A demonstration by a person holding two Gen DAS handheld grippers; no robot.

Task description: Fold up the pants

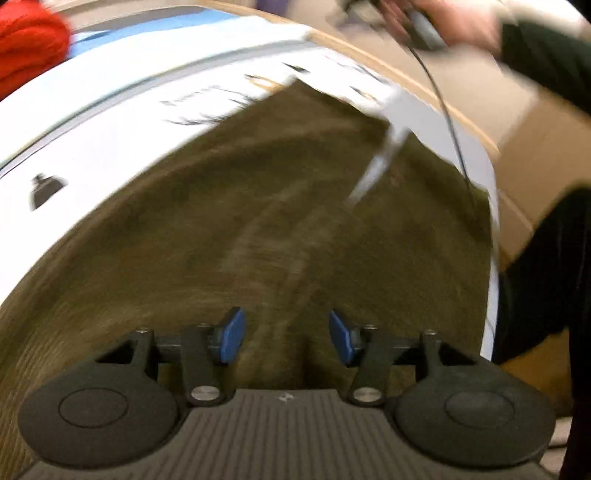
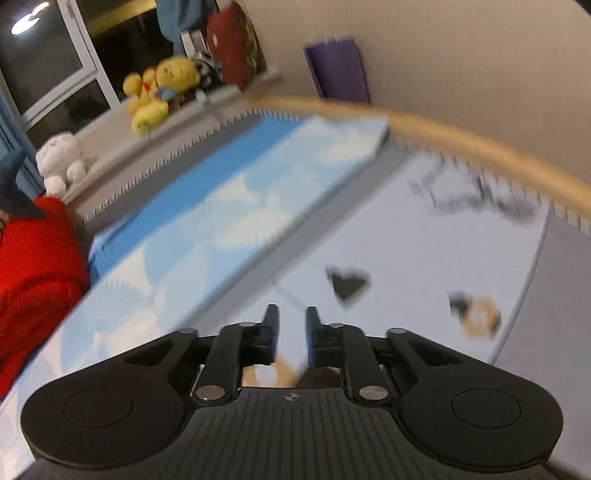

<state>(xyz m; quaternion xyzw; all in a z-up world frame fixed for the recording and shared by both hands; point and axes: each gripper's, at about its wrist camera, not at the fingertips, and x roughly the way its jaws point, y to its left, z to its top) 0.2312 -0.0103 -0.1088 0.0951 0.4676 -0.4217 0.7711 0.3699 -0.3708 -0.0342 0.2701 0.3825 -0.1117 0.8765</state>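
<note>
Two wrist views, one instant; both are smeared by motion, so fine detail is uncertain. Left view: my left gripper (image 1: 287, 338) looks steeply down on the olive-brown pants (image 1: 258, 221), which lie spread on the white printed bed sheet (image 1: 110, 122). Its blue-padded fingers (image 1: 232, 336) stand at a middling gap with nothing pinched; cloth fills the field directly ahead of and beneath them, and I cannot tell whether the tips brush it. A raised seam or fold line runs from just beyond the fingers away toward the far edge of the garment, so I read the long axis as lying roughly along the pointing direction of this gripper. A pale drawstring or strap (image 1: 373, 173) lies ahead and to the right of the fingers. Beyond that, at upper right, a hand (image 1: 454, 22) in a dark sleeve holds a cabled grip.

Right view: my right gripper (image 2: 291, 332) has its fingers (image 2: 271, 332) at a narrow gap, empty. Ahead of them I see only sheet, a blue-and-white pillow (image 2: 221, 206) to the left, and a red garment (image 2: 33, 280) far left; no pants cloth shows forward of these fingers, only a dark scrap between and behind them that I cannot identify.

Judgement: the left hand is the nearer; the right must come back toward the garment before any paired fold along that axis.
</note>
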